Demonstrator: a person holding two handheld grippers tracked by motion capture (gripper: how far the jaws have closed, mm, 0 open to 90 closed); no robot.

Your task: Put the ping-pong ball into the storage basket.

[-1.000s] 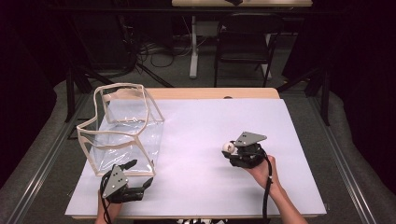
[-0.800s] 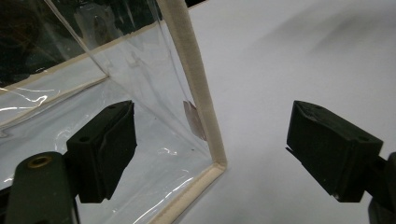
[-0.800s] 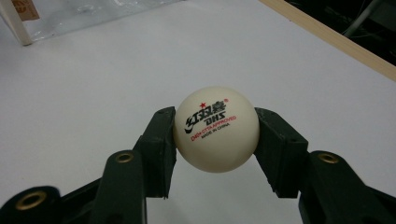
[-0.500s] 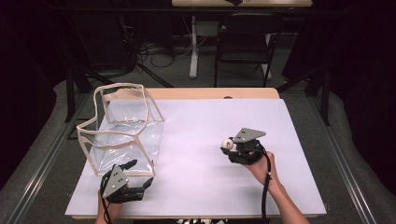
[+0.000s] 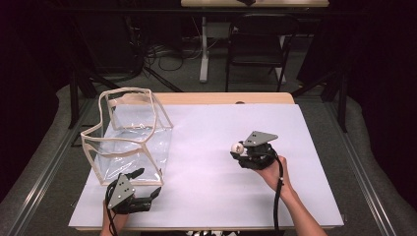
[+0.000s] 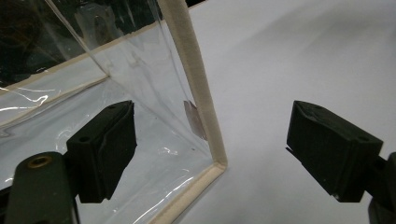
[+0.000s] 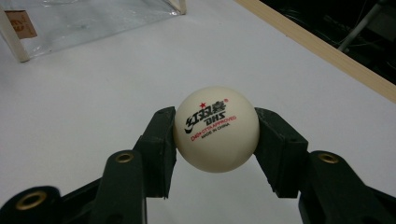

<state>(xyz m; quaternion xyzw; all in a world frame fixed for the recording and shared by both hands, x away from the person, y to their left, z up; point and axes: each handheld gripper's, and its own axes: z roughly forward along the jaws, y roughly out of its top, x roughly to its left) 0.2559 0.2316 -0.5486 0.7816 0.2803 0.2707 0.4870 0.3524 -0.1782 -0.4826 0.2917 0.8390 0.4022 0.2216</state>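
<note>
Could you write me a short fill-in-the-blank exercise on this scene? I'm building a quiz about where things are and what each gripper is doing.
1. The right gripper is shut on a white ____.
2. The left gripper has its jaws ____, one on each side of the bag's cream-edged corner.
3. The clear plastic bag stands on the table's ____ side in the high view.
4. The white table has a ____ strip along its far edge.

Missing words: ping-pong ball; open; left; wooden
</note>
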